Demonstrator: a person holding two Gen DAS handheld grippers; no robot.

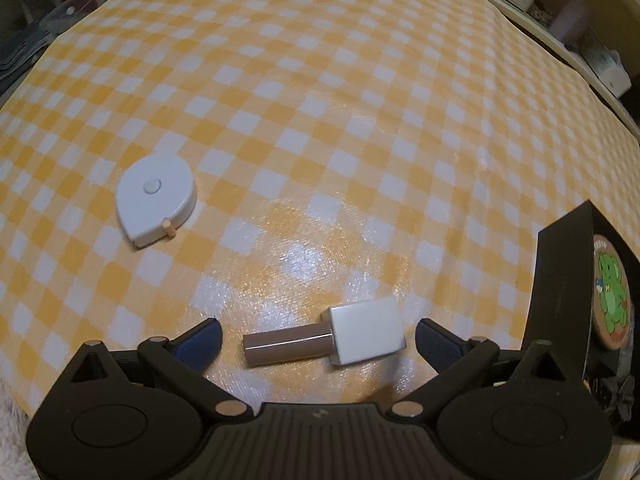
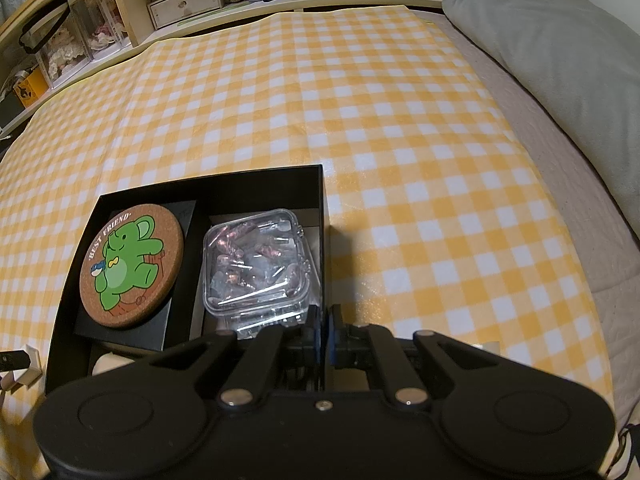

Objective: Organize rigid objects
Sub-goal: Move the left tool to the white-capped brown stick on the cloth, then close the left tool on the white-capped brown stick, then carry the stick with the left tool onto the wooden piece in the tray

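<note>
The left gripper point(image 1: 318, 338) stood open around a bottle point(image 1: 326, 340) lying on the checked cloth point(image 1: 360, 140); the right gripper point(image 2: 323, 330) pinched the box point(image 2: 323, 208) wall. Coaster point(image 2: 132, 268) and case point(image 2: 256, 264) were boxed; farther off, a tape measure point(image 1: 156, 200) remained.

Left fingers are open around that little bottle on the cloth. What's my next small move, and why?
Probably close the left gripper on the bottle: it lies between the open fingers, ungrasped. The right gripper seems clamped on the black box's wall, steadying it.
</note>
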